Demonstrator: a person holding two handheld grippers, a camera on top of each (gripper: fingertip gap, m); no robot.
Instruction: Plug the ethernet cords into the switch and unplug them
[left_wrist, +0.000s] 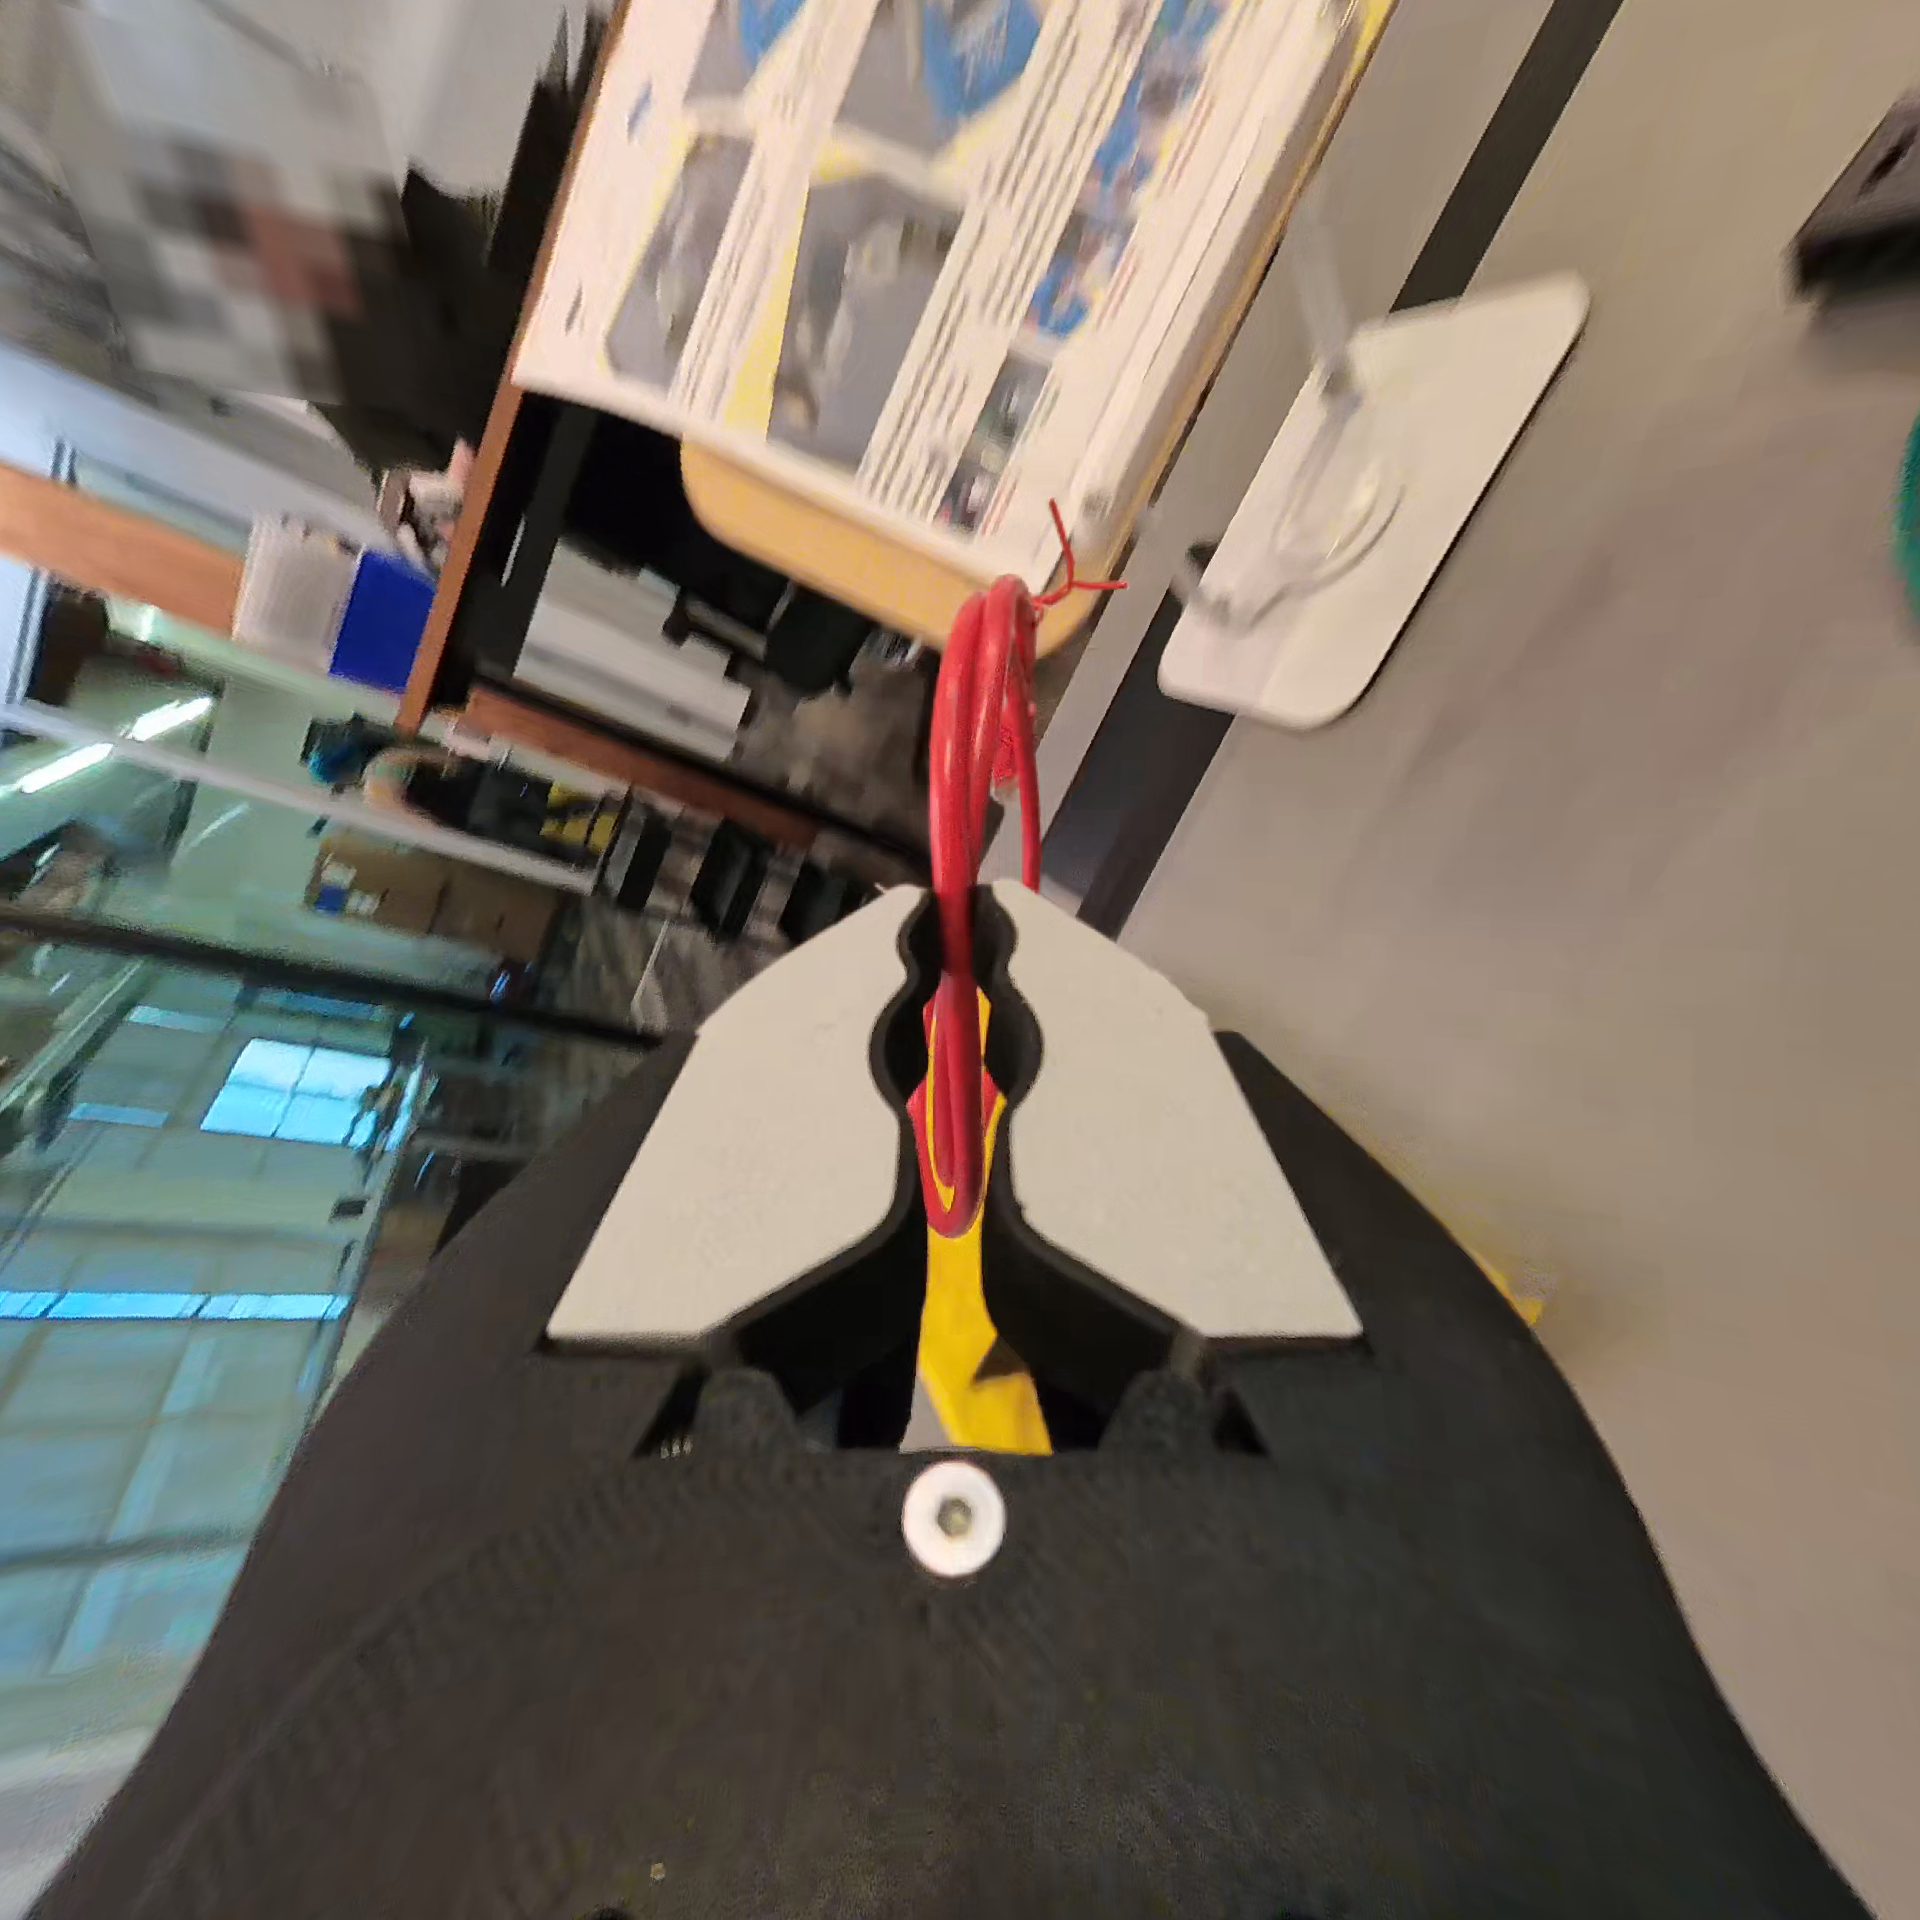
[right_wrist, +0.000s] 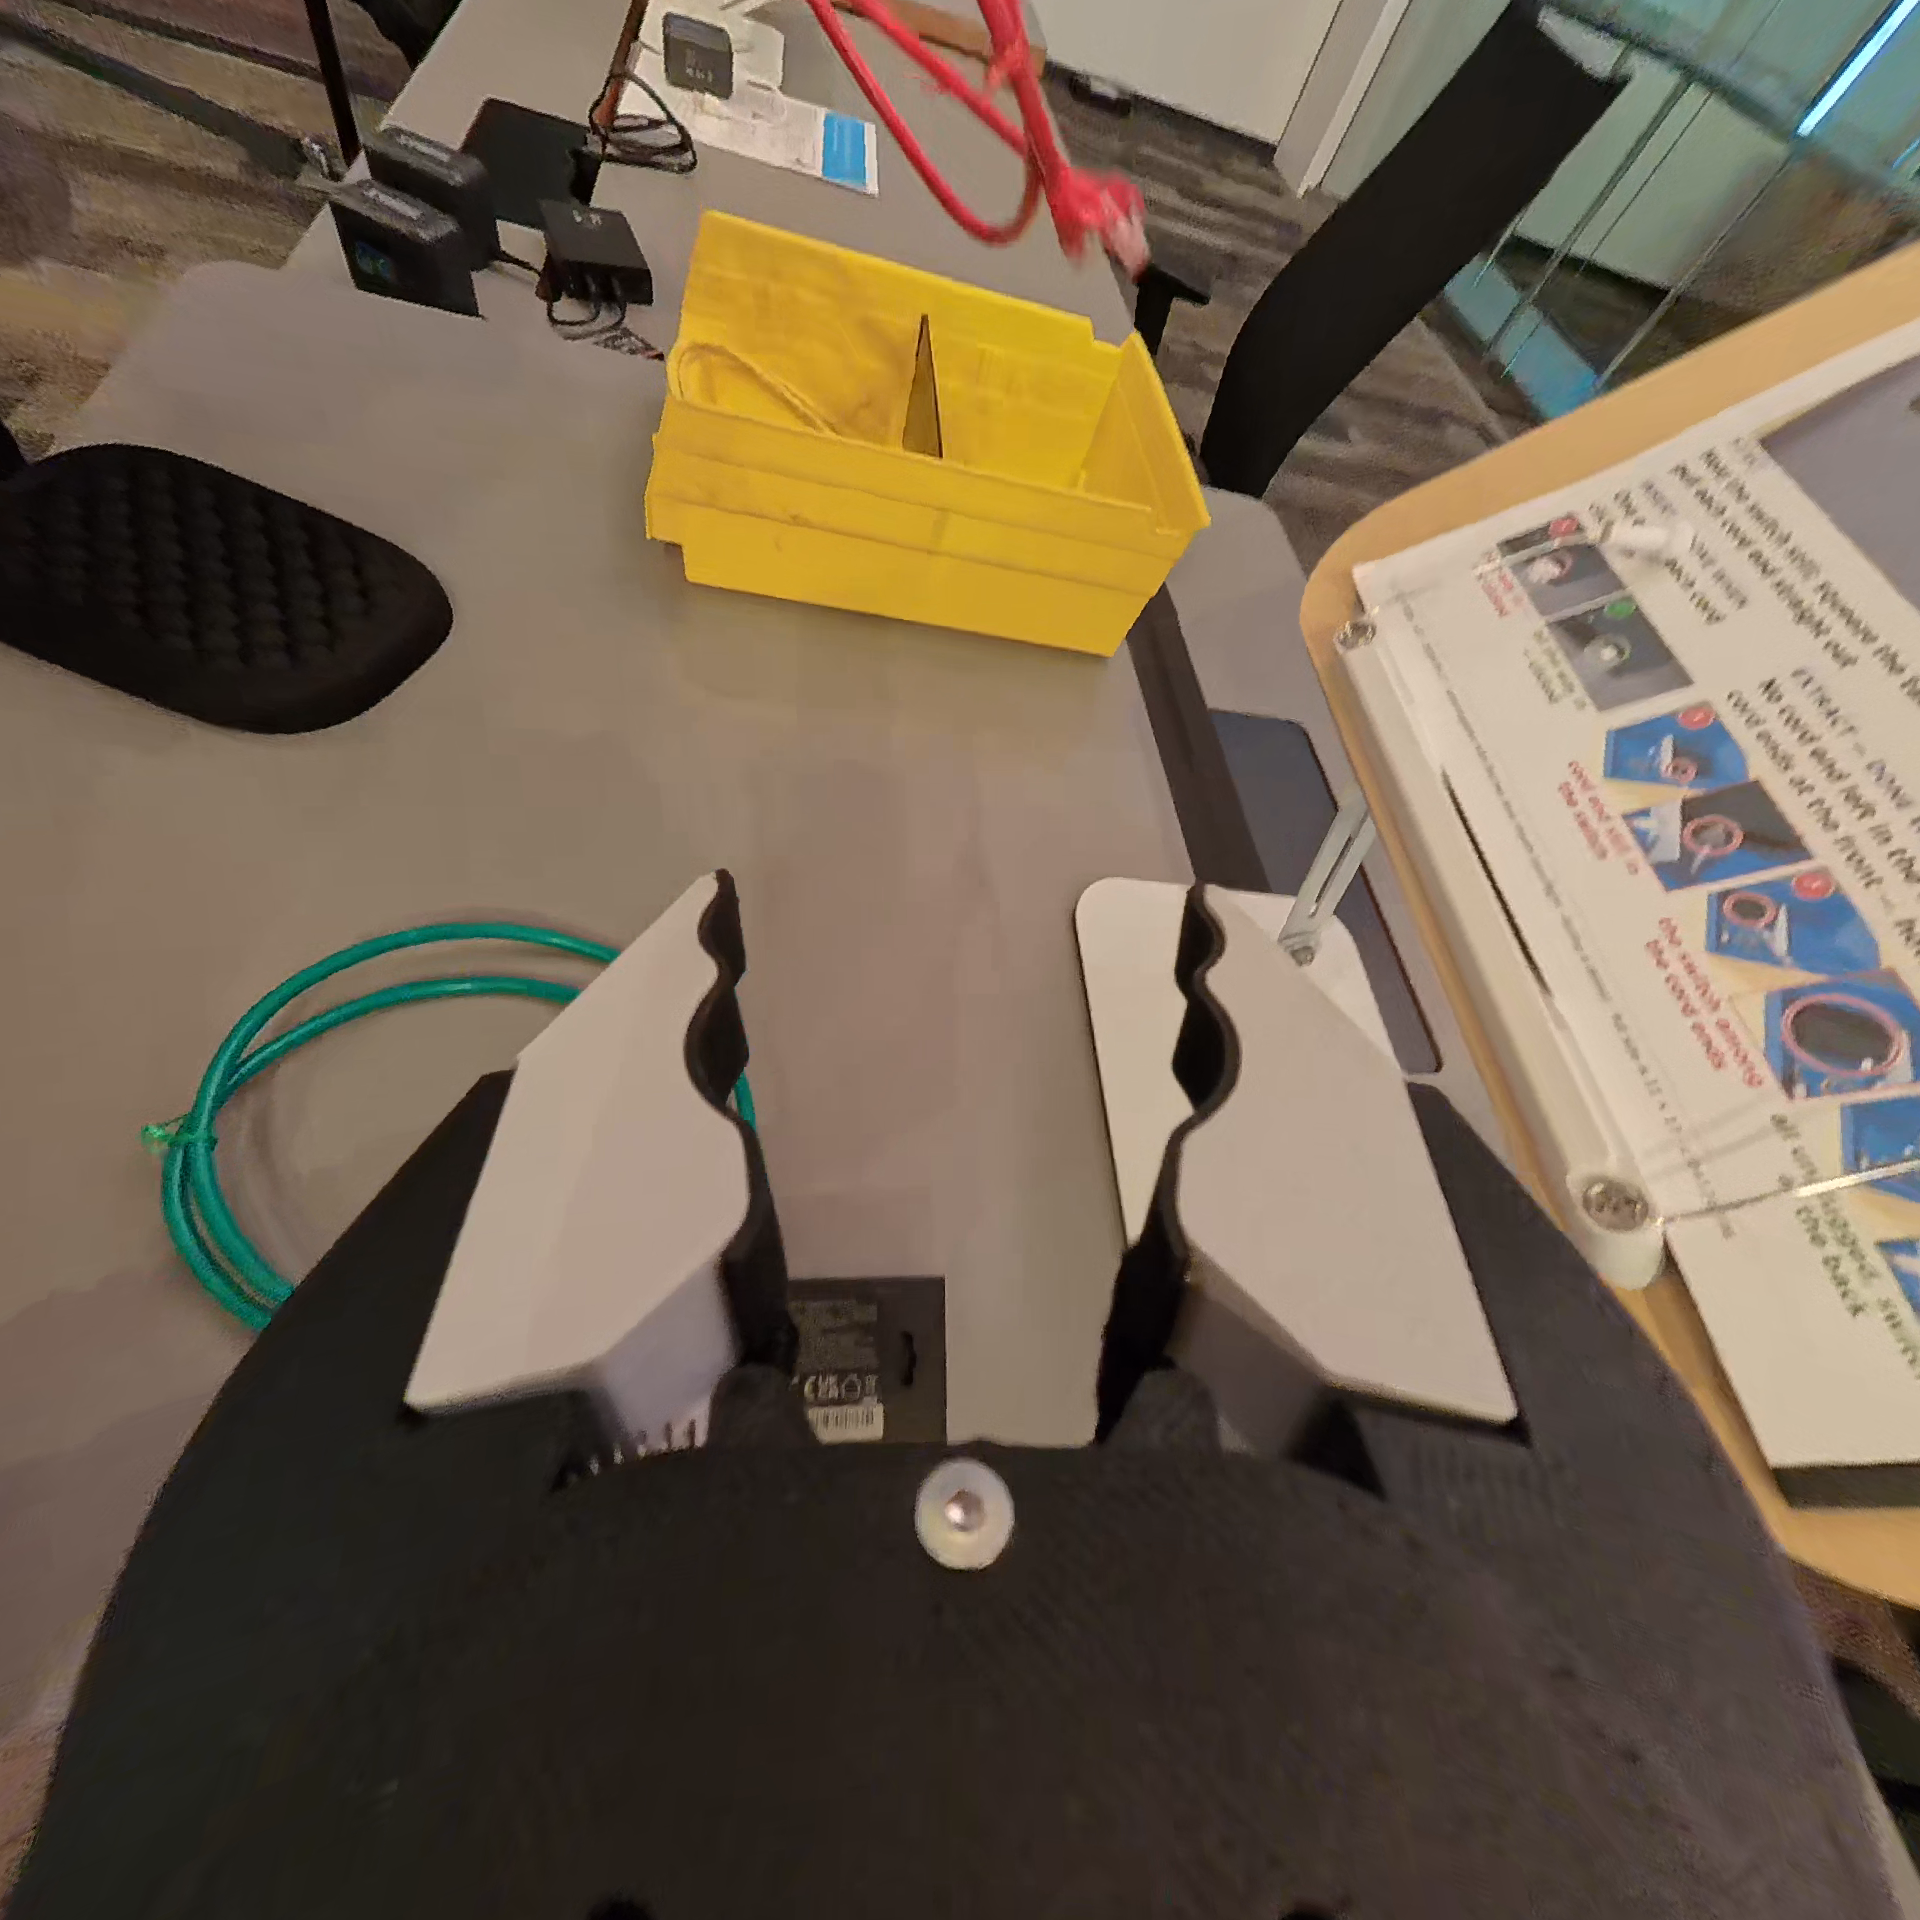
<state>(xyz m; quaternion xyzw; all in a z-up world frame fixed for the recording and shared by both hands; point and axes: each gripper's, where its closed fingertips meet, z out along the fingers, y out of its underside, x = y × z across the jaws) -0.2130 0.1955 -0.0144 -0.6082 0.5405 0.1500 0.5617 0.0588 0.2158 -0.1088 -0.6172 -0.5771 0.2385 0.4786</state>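
On my grey counter (right_wrist: 436, 790): one yellow bin (right_wrist: 914, 488), divided, holding a thin pale cord. Black textured pad (right_wrist: 197, 582) at the left edge. Small black boxes (right_wrist: 416, 223) at the far end, beside a printed leaflet (right_wrist: 800, 140). To my right, an illustrated instruction sheet (right_wrist: 1662, 831) under clear plastic, on a tan board (right_wrist: 1340, 582). White stand base (left_wrist: 1371, 499) nearby.

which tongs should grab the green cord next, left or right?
Right, likely. The right tongs are open and empty over the table, with the coiled green cord lying just beside them. The left tongs are shut on the red cord, held up in the air.
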